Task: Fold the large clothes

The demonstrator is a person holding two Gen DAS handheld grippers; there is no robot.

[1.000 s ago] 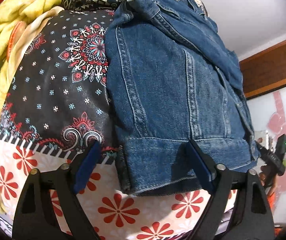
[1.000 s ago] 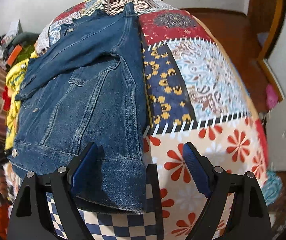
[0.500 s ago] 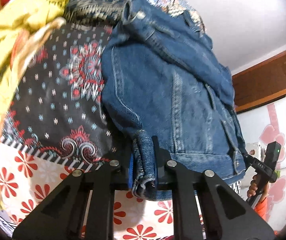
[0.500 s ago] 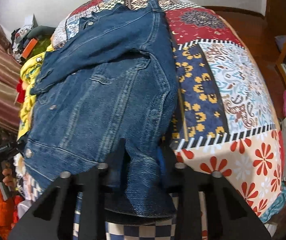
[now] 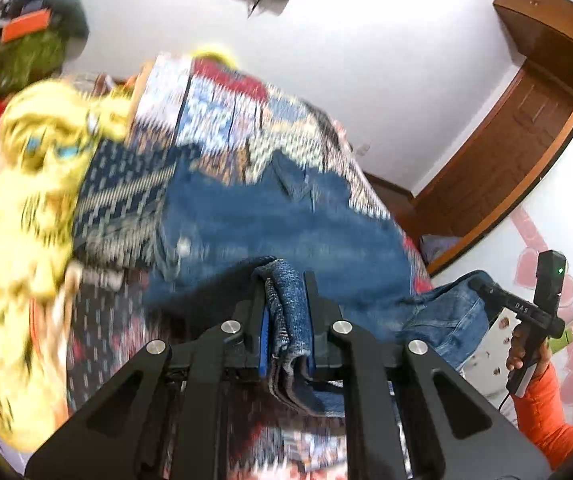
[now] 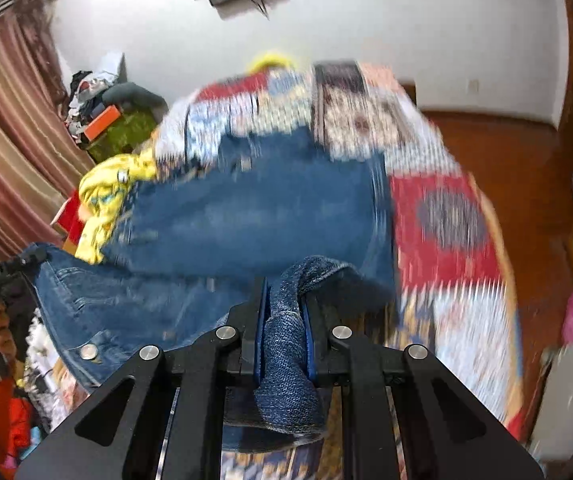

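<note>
Both views are brightly and evenly lit, with soft light and no hard shadows; the white wall (image 5: 386, 60) reads almost washed out. Strong motion blur smears the patchwork bedspread (image 6: 438, 184) and the yellow cloth (image 5: 26, 208), while each gripper frame and the denim jacket (image 6: 286, 344) pinched in it stay sharp. Fisheye distortion bends the wooden door frame (image 5: 526, 152), and dark vignetting fills the corners
</note>
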